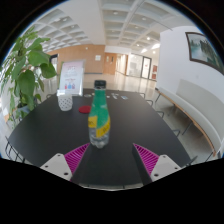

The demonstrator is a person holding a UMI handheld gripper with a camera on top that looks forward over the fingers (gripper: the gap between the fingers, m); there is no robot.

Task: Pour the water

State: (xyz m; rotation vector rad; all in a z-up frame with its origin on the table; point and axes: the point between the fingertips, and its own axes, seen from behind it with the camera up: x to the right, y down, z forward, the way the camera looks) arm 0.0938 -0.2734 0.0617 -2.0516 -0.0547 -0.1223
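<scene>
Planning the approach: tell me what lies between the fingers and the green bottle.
Gripper view: nothing lies there. Only bare dark table separates the open gripper from the green bottle, which stands upright just ahead of the fingers, nearer the left one.

Bottle (99,117): upright on the dark tabletop (140,125), just ahead of the spread jaws, roughly centred on the gap; nothing between the jaws and bottle. Right of bottle: bare tabletop, open passage. Beyond bottle, to its left: cup (65,100), red cap (85,109) and upright white sign (72,75), well apart from it. Plant (22,68): far left of bottle, overhanging the tabletop's edge.
</scene>
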